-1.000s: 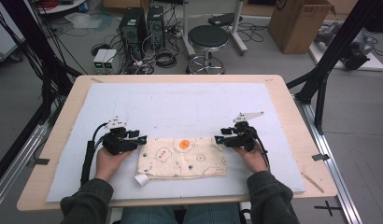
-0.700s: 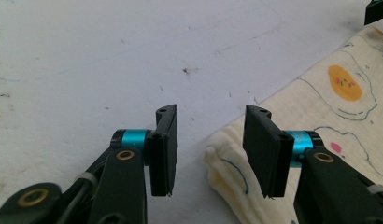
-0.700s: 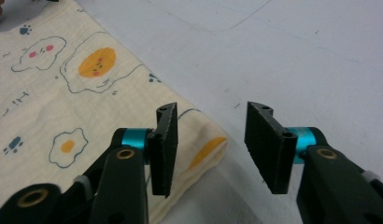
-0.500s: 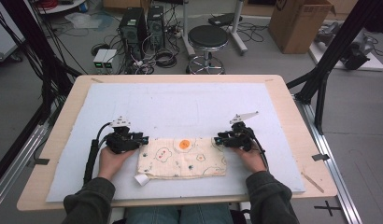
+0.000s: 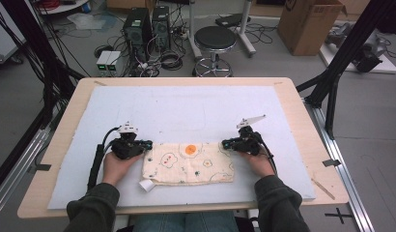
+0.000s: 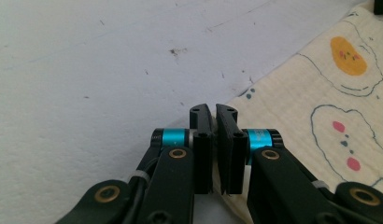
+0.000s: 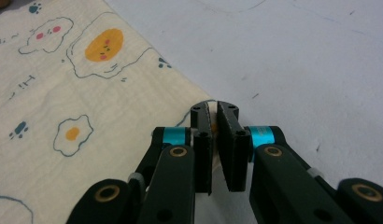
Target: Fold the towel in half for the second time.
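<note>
A cream cloth (image 5: 186,164) printed with fried eggs lies folded flat on the white mat near the front edge. My left gripper (image 5: 147,144) sits at the cloth's far left corner. In the left gripper view its jaws (image 6: 214,112) are pressed together at the edge of the cloth (image 6: 329,93), with fabric showing low between them. My right gripper (image 5: 226,143) is at the far right corner. Its jaws (image 7: 214,109) are shut on the corner of the cloth (image 7: 63,93), and a sliver of orange print shows between them.
The white mat (image 5: 186,111) covers most of the wooden table (image 5: 302,111). A white tag (image 5: 147,185) sticks out at the cloth's near left corner. A thin wooden stick (image 5: 323,188) lies at the table's right front. A stool (image 5: 215,38) stands beyond the far edge.
Both grippers have edged slightly inward at the cloth's far corners. The cloth lies in the same place.
</note>
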Demonstrator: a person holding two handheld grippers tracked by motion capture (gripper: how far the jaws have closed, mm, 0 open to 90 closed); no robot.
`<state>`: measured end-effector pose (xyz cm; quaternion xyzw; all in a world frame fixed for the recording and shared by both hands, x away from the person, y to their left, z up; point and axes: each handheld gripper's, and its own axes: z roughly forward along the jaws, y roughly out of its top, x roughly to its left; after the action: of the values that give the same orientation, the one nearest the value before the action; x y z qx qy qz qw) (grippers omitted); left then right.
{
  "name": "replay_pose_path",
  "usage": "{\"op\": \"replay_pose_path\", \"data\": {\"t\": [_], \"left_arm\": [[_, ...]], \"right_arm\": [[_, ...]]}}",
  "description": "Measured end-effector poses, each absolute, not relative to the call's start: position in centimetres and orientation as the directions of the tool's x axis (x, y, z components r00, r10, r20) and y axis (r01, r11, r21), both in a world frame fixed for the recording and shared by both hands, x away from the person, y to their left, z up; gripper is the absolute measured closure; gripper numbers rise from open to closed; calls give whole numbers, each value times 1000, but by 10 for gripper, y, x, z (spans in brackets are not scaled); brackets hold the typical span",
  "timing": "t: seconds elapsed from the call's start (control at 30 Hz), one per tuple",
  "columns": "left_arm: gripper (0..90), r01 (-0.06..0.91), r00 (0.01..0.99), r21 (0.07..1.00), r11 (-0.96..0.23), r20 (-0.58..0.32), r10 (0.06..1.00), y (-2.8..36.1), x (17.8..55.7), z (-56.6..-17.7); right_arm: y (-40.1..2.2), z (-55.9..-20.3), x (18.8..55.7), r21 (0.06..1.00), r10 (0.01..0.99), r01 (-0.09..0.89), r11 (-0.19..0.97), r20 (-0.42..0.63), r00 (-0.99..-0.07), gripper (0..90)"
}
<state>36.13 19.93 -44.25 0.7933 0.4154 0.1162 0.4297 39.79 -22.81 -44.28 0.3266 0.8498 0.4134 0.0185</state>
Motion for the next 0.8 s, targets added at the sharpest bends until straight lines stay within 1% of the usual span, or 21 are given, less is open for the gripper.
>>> {"op": "replay_pose_path", "data": {"t": [0.17,0.4,0.47,0.53,0.6,0.67,0.8], "left_arm": [[856,548,616,792,-270,-163,771,204,364,-436],[857,542,595,805,-240,-165,786,210,375,-426],[857,537,590,812,-229,-167,790,210,379,-422],[857,524,588,823,-221,-162,792,210,383,-419],[857,523,583,828,-200,-176,793,211,387,-417],[857,517,582,831,-207,-164,796,210,391,-415],[857,506,576,843,-181,-174,799,209,396,-415]], "right_arm": [[-225,-435,404,710,568,534,459,227,-791,853],[-218,-418,420,728,580,526,439,217,-785,854],[-218,-415,425,731,593,538,420,228,-772,854],[-218,-414,430,735,602,538,413,223,-767,854],[-218,-413,434,732,613,547,406,225,-757,854],[-219,-412,437,737,627,554,387,230,-744,855],[-220,-418,443,734,656,576,359,241,-715,855]]}}
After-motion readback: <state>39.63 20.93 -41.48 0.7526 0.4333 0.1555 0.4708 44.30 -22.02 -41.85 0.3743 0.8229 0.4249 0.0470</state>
